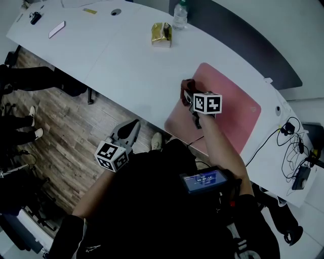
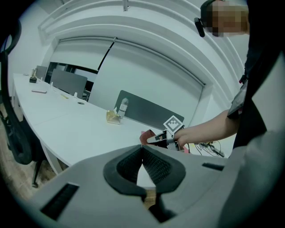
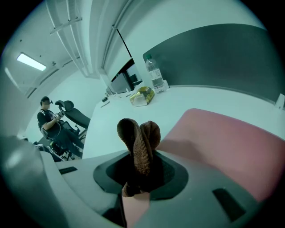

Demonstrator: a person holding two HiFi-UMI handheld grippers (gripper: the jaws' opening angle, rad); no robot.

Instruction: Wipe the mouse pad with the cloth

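Right gripper point(image 3: 141, 168) is clenched on the cloth point(image 3: 139, 140) — a brown wad pinched between the jaws, two folds standing up past the tips. In the head view it sits over the pink mouse pad point(image 1: 235, 119), at the pad's 10 o'clock corner. I can't tell whether the fabric actually touches the surface.

Left gripper point(image 2: 142, 153) is closed on nothing, jaw tips meeting. It hangs off the white table point(image 1: 121, 66) above the wood floor, down at 7 o'clock from the pad, so nothing is pinning the pad.

That looks like the main risk: drag the cloth toward 4 o'clock on a smooth tabletop and the pad may slide along with it. Its near edge lies close to the table's lip, so it could creep over.

Second worry — the cloth is bunched tight. Press at the wrong tilt and the hard jaw tips, not the fabric, may scrape the pad. A snag could also tug the wad loose.

Cables point(image 1: 293, 144) lie just past the pad at 4 o'clock, so a long stroke could catch them. The bottle point(image 1: 180, 15) and yellow packet point(image 1: 162, 34), up at 11 o'clock, are well clear.
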